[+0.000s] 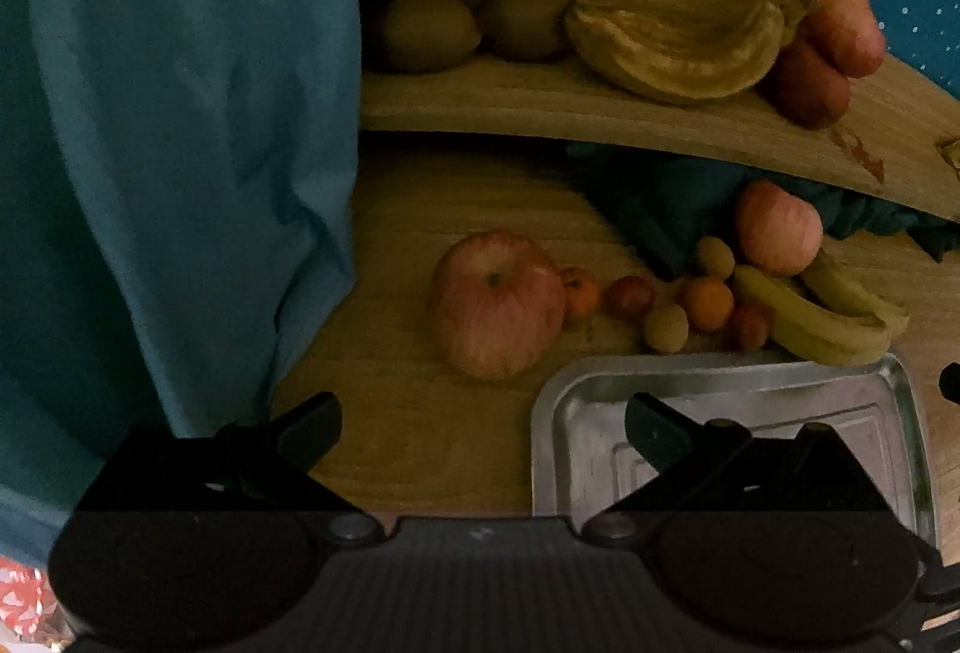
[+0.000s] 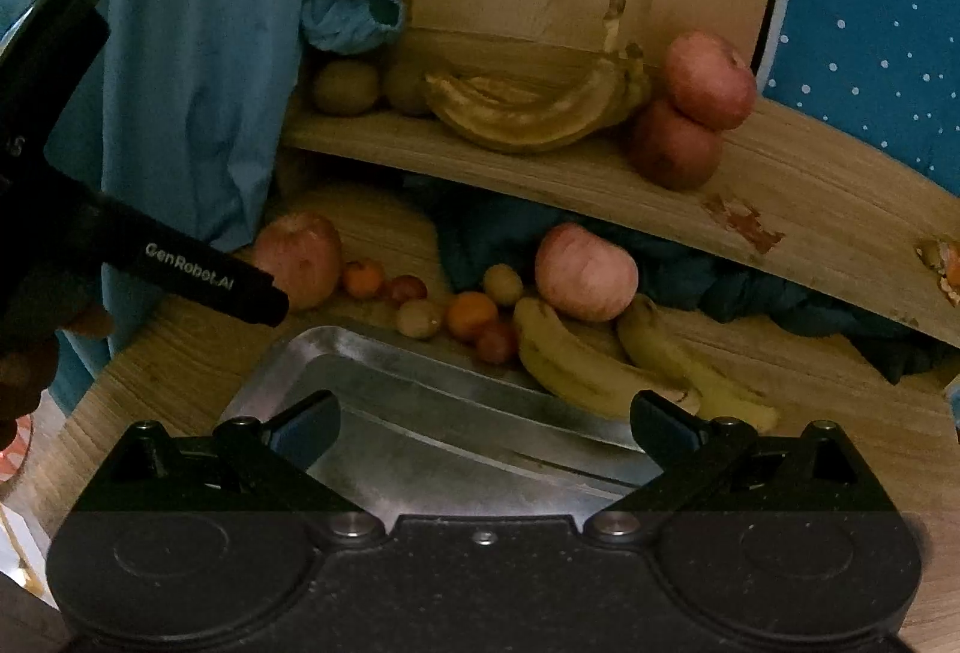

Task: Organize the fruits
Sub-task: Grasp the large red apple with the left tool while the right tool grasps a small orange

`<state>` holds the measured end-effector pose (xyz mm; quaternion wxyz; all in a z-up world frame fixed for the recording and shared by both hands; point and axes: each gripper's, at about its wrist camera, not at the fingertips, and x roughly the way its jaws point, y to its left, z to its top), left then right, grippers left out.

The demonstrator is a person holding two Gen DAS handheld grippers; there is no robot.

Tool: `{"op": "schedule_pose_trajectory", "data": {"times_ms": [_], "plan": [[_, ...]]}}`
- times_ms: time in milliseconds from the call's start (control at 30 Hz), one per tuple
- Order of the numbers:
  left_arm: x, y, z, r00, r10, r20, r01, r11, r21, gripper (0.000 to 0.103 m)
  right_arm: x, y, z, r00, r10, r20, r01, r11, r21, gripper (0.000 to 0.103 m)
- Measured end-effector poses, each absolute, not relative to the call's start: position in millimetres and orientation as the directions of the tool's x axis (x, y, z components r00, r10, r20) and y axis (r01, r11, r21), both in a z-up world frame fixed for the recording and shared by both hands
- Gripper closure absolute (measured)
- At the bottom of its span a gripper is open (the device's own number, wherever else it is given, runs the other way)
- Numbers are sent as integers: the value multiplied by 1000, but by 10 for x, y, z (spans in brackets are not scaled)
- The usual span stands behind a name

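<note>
Both tools gape with nothing between their fingers: the right tool [image 2: 486,428] hangs over the bare metal tray [image 2: 420,449], the left tool [image 1: 483,428] over the worktop [image 1: 390,413] just left of it. Beyond the tray's far rim the fruit waits in a loose row, likely for loading: a big apple [image 1: 495,305], small oranges [image 1: 708,302], bananas [image 2: 588,365].

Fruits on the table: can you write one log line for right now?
left gripper: open, empty | right gripper: open, empty | metal tray: empty | fruits: on table beside tray
</note>
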<state>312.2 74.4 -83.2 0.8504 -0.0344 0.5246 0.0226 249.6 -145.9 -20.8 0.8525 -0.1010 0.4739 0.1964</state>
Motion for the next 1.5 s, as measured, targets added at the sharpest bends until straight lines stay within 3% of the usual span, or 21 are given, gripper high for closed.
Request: {"op": "schedule_pose_trajectory", "data": {"times_ms": [600, 1000, 1333, 1500], "plan": [[3468, 796, -916, 432, -10, -902, -54, 998, -37, 0, 2794, -1187, -446, 442, 269, -856, -514, 858, 4, 2], [3658, 846, -1000, 411, -34, -911, -53, 997, -61, 5, 3070, -839, -707, 415, 332, -847, -657, 754, -26, 24], [3661, 927, -993, 414, -88, -906, -56, 991, -122, 27, 3254, -528, -882, 359, 378, -853, -780, 623, -53, 51], [3679, 976, -985, 405, -112, -908, -51, 988, -144, 34, 3336, -446, -956, 321, 386, -865, -808, 588, -37, 55]]}}
